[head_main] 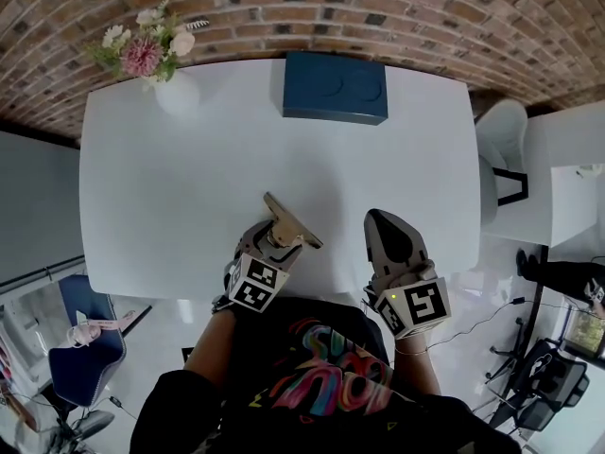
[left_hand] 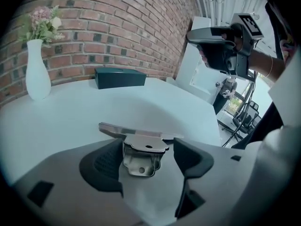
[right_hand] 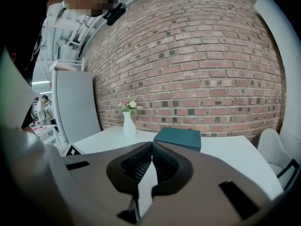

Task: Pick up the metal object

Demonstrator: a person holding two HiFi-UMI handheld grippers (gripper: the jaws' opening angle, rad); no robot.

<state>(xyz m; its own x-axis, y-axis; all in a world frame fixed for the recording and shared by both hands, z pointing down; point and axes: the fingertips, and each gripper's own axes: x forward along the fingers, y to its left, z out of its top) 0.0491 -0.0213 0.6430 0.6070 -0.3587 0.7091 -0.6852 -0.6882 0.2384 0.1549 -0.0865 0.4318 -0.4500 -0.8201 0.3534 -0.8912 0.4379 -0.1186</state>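
The metal object [head_main: 289,223], a silvery hinge-like bracket with a flat bar across its far end, lies on the white table [head_main: 180,187] near the front edge. My left gripper [head_main: 272,241] stands open around it. In the left gripper view the bracket [left_hand: 143,150] sits between the dark pads [left_hand: 102,163], with a gap on its right side. My right gripper [head_main: 382,221] hovers to the right of it, apart from it. Its jaws [right_hand: 151,149] are shut with nothing in them. It also appears raised at the upper right of the left gripper view [left_hand: 220,45].
A dark blue box [head_main: 335,86] rests at the table's far edge, and a white vase with flowers [head_main: 159,76] stands at the far left corner. A white chair [head_main: 501,145] is beside the table's right side. A brick wall runs behind.
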